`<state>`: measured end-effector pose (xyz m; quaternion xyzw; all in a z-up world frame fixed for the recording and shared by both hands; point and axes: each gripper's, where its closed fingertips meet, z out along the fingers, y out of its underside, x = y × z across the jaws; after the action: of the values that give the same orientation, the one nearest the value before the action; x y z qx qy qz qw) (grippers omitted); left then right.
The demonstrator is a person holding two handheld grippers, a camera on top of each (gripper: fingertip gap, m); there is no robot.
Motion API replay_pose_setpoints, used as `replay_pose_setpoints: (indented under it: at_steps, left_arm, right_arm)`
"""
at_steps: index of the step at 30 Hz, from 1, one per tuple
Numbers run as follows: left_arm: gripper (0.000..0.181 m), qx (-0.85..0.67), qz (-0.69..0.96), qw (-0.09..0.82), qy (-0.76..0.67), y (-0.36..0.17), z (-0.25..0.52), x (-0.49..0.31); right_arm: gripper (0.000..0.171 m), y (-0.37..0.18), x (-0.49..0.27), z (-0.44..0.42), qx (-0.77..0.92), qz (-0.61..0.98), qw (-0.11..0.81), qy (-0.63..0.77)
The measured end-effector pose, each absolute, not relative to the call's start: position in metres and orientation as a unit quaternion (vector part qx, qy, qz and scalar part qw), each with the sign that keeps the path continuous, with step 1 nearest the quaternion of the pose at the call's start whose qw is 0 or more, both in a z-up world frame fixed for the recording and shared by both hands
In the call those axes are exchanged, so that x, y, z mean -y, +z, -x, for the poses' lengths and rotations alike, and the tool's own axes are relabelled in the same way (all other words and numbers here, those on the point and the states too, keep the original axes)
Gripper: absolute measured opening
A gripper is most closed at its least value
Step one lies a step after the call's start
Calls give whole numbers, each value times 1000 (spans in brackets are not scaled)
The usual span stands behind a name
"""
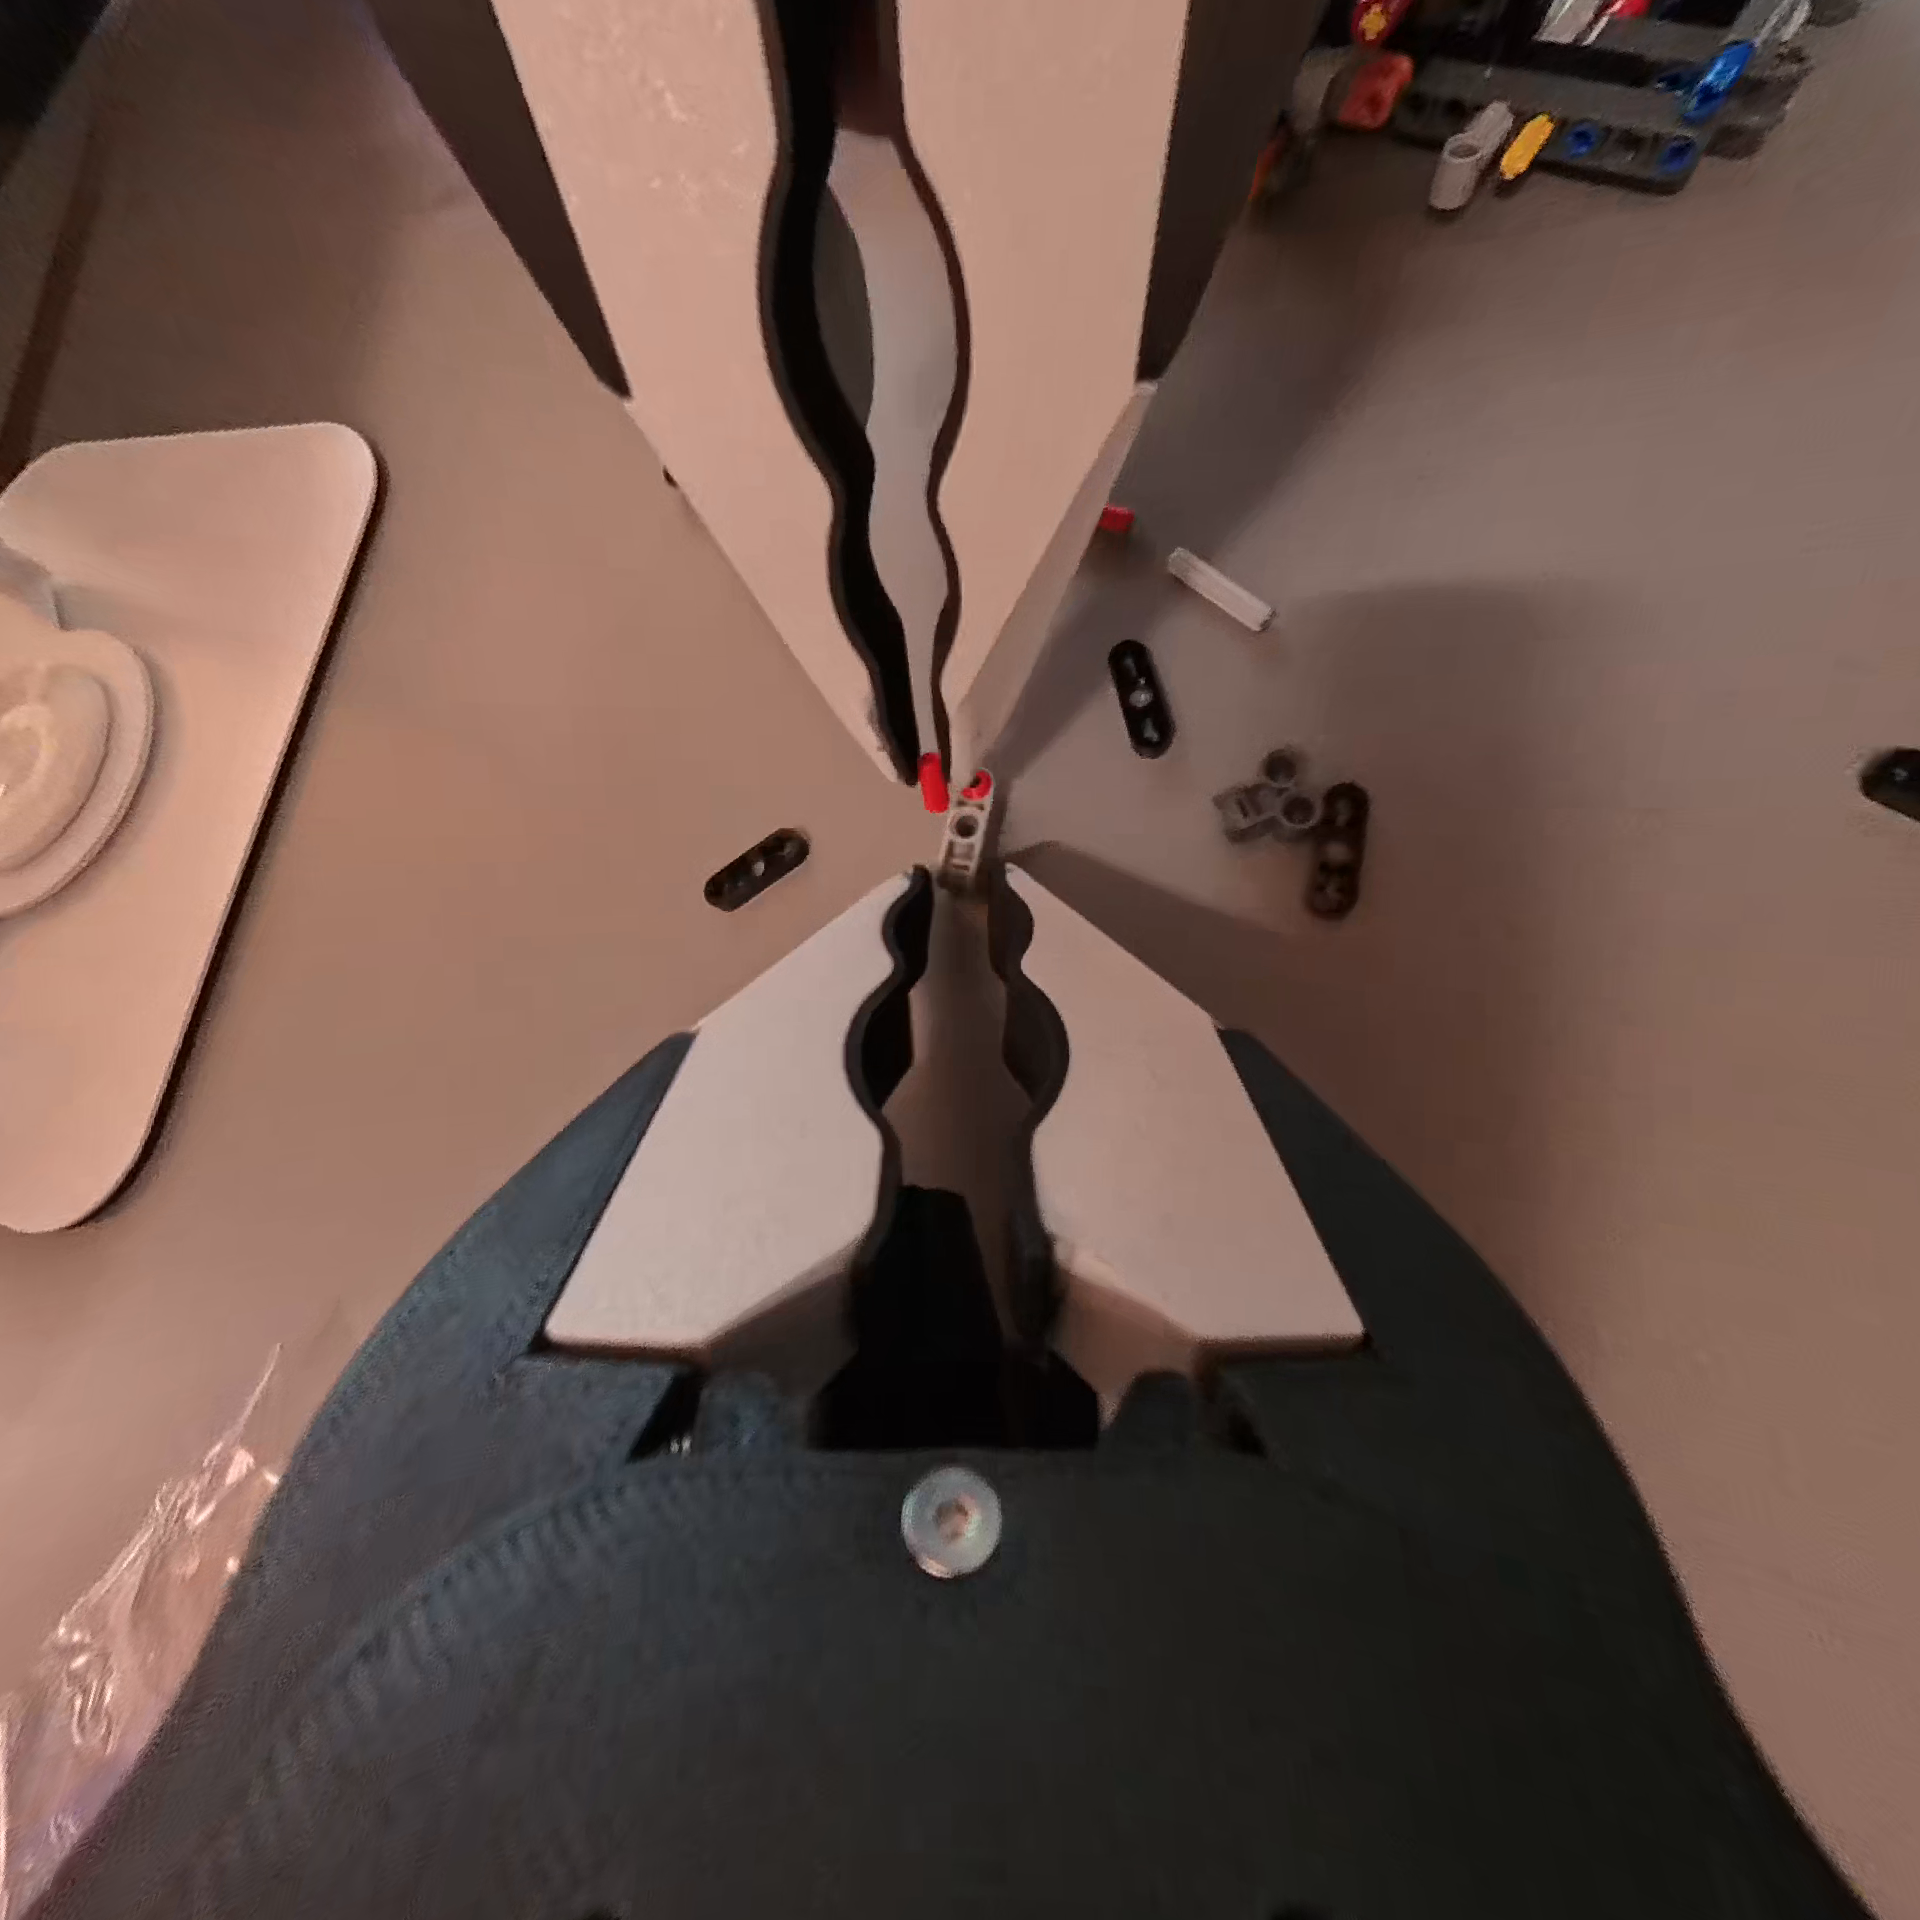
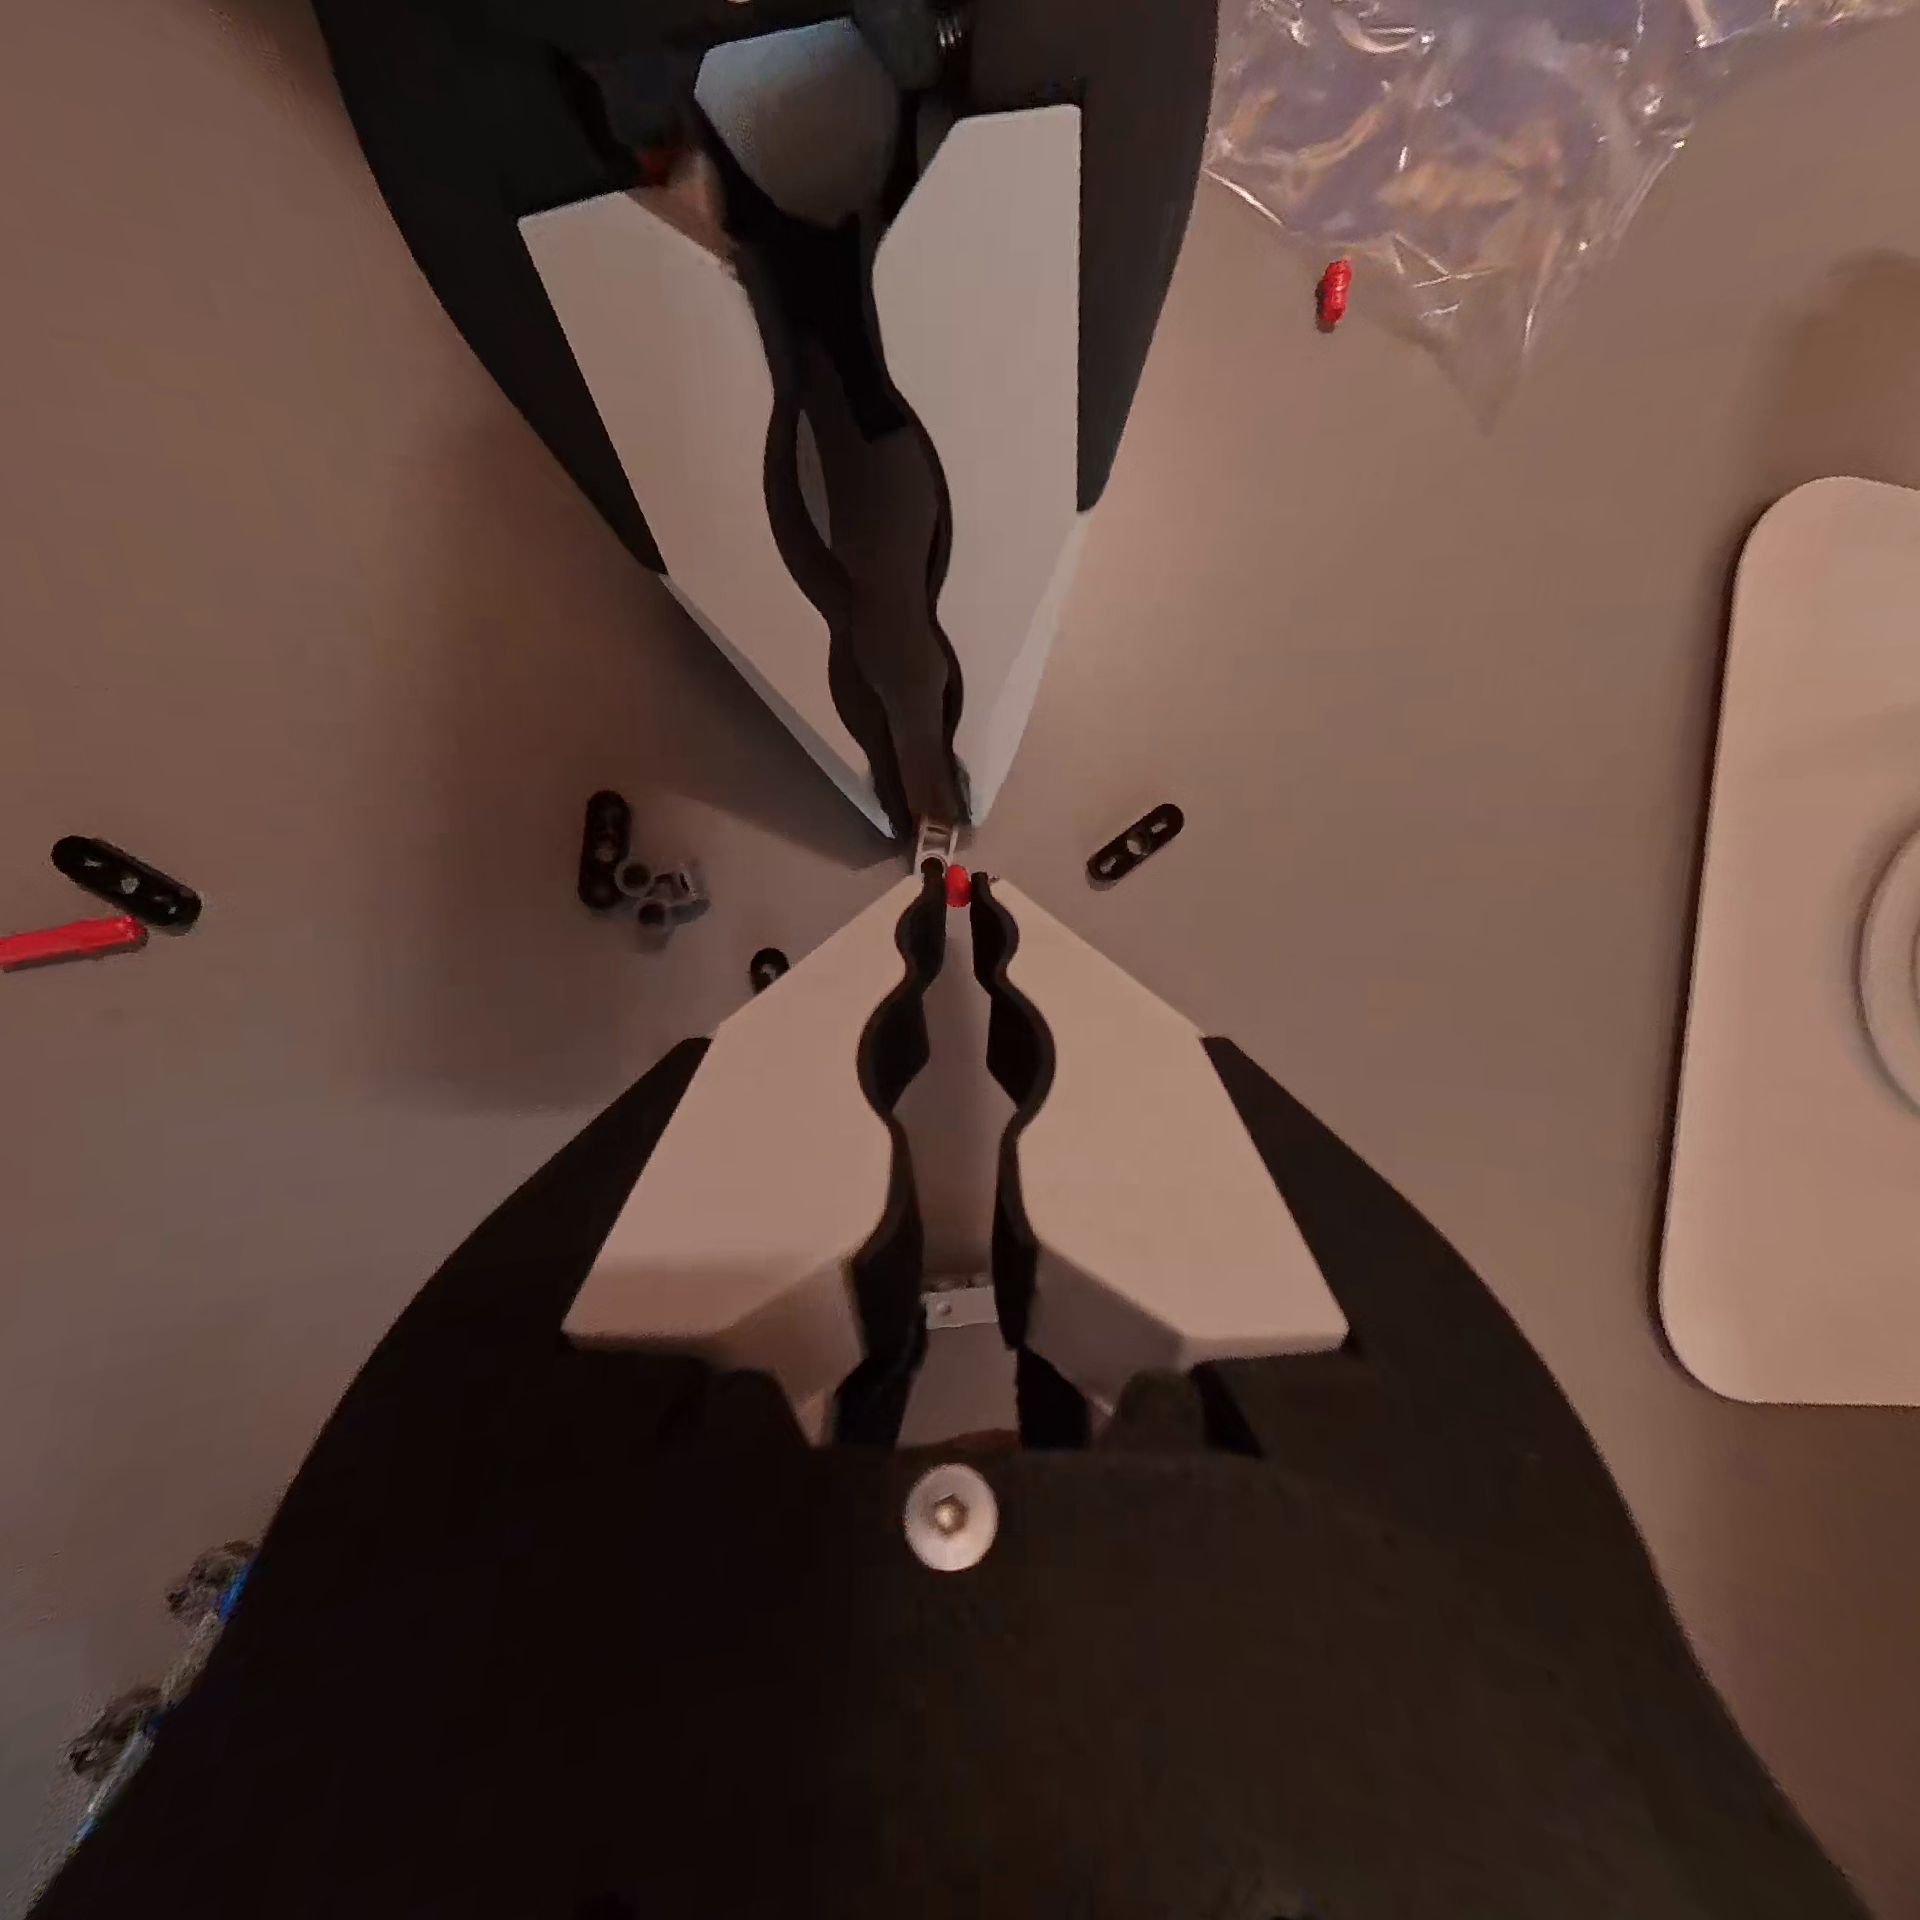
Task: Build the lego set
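We hold our left gripper [image 1: 961, 883] pinched narrow on a small light-grey plastic beam with round holes [image 1: 966, 836], which sticks out forward from its tips. Facing it tip to tip, our right gripper [image 2: 951, 899] is clamped on a short red plastic pin [image 2: 954, 883], whose end sits just beside the top hole of the grey beam, above the grey tabletop [image 1: 1455, 1039].

The crumpled clear plastic bag [image 2: 1455, 156] lies near the left gripper's body; we cannot tell what is in it. One loose red pin [image 2: 1335, 293] lies just beside it.

In the left wrist view we count four flat black three-hole beams on the table, one [image 1: 756, 869] left of the tips, and one cluster of grey connectors [image 1: 1268, 805].
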<state>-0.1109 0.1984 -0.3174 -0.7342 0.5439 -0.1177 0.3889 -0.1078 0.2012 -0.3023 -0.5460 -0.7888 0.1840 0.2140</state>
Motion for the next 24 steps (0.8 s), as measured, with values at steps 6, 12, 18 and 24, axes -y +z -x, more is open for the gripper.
replay_pose_setpoints:
  at_steps: [6,12,18,24]
  left_arm:
    - [7,-544,735,387,-119,-318,109,-200]
    - [7,-547,732,390,-116,-318,108,-200]
    - [7,-549,729,392,-112,-318,107,-200]
    - [7,-551,727,395,-107,-318,105,-200]
  right_arm:
    - [2,-308,-198,106,800,539,193,182]
    - [2,-311,-198,104,806,539,180,166]
    - [2,-311,-198,103,820,531,164,137]
    - [1,-311,-198,101,831,527,133,113]
